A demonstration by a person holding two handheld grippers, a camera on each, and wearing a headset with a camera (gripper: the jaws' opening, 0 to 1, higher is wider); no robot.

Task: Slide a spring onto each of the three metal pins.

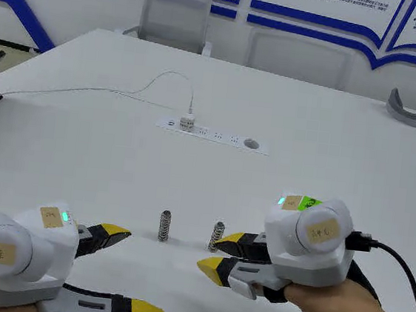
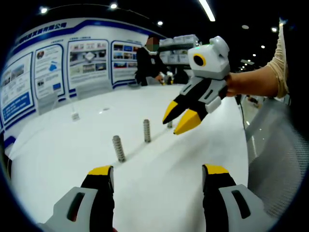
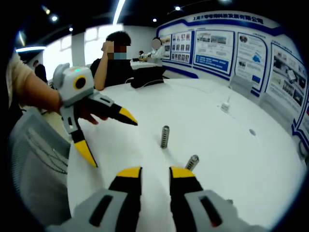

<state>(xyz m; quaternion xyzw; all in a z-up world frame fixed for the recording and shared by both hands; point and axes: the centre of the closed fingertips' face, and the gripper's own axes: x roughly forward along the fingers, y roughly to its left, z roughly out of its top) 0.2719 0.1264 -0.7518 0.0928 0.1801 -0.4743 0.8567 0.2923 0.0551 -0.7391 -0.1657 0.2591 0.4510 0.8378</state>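
**Counter.** A white counter (image 1: 83,135) carries the work. Two coil springs stand on it near the front edge, well apart from each other.

**Springs.**
- The first spring (image 1: 164,226) (image 2: 118,148) (image 3: 165,136) stands upright between the two grippers and touches neither.
- The second spring (image 1: 217,236) (image 2: 147,130) (image 3: 192,162) leans slightly. It stands just beside the upper tip of the right tongs.
- Whether a pin sits inside either coil cannot be told.

**Left tongs** (image 1: 130,271) (image 2: 157,170) (image 3: 110,137)
- State: spread wide, with nothing between the yellow tips.
- Position: low at the near left of the counter, pointing toward the first spring.

**Right tongs** (image 1: 218,254) (image 2: 177,119) (image 3: 155,173)
- State: parted by a narrow gap, with nothing held.
- Position: tips aimed leftward, close to the second spring. The hand (image 1: 341,308) wraps the rear of the housing, and a black cable leaves it to the right.

**Other items.**
- A recessed socket strip (image 1: 214,135) lies mid-counter with a white plug (image 1: 187,121) seated in it. Its thin cord runs off to the left.
- A grey curved object (image 1: 413,112) rests at the far right.
- A mesh-backed chair (image 1: 177,11) stands at the far side.
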